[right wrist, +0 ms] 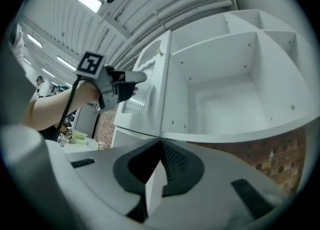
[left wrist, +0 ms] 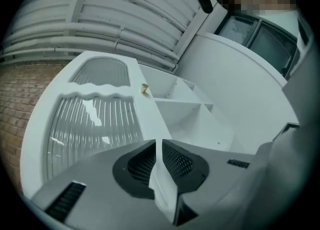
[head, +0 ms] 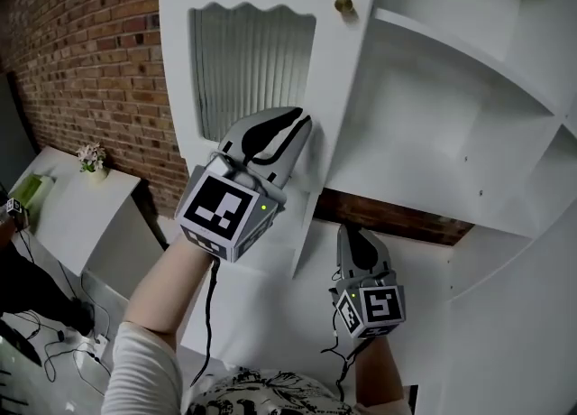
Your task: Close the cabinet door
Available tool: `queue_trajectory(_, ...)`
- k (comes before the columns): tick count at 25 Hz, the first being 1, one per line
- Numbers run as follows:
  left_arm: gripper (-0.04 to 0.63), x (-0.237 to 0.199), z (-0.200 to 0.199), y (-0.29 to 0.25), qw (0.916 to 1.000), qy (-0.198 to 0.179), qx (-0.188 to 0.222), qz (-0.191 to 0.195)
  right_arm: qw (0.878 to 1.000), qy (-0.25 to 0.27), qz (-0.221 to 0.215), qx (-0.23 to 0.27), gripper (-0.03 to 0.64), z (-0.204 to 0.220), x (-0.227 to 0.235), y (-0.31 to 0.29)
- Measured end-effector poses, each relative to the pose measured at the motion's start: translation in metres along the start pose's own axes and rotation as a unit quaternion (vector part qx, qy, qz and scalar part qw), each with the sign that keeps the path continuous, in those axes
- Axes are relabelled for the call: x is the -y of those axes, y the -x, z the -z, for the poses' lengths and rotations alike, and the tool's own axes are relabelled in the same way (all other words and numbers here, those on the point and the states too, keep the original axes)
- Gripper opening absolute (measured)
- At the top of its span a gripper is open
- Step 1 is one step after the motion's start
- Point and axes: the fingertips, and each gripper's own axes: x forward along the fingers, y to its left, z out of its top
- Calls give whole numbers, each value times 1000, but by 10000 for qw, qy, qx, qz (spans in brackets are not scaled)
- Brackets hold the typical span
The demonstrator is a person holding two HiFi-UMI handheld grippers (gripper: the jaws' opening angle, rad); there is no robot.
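Parted narrowly at left gripper (head: 300, 124), by the open cabinet door (head: 345, 88); pressed together at right gripper (head: 353, 237), below.

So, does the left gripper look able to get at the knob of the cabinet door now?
Probably yes. The left gripper is at the cabinet door, below the knob on the same side strip, with only bare door between them. The right gripper sits lower, clear of that path.
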Motion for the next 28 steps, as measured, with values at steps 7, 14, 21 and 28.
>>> queue_trajectory(7,11,5,55,76,9970,694,-324,150,9995,156,238,107,5,-8,-42,4)
queue_trajectory(14,12,13,97,145,9950,752,-663,-8,9994,169,313,54,5,0,-83,15)
queue_trajectory(21,12,23,134,195,9913,865,-987,65,9988,179,435,-140,5,13,-109,21)
queue_trajectory(28,12,5,141,200,9905,1010,-935,8,9983,144,550,-139,5,14,-112,17)
